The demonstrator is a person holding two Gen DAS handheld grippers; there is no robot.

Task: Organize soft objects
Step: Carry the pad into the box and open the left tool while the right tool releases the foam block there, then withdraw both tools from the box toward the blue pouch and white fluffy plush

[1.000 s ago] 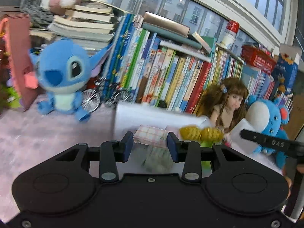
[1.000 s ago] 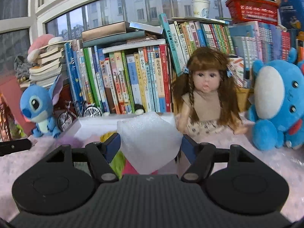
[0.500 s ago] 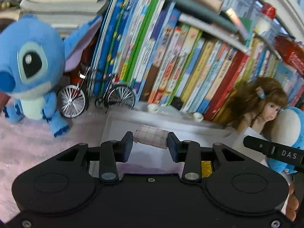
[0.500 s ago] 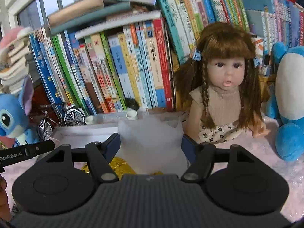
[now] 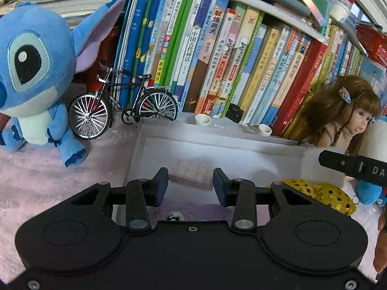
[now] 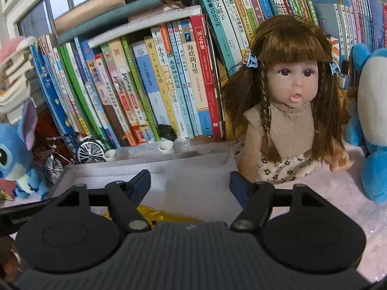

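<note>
Over box [image 5: 321,155]: both tools, tilted dwn.

Checked cloth [image 5: 189,177]: blurred, contact with pads unclear. Gold sequin item [image 5: 321,194]: part hidden behind gripper body. Blue plush [image 6: 370,120]: cut off at right edge.

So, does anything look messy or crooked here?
A little. Several loose books lie flat in an uneven pile on top of the upright row of books, poking out at different angles, and some books in that row seem to lean. Nothing looks spilled or broken.
</note>
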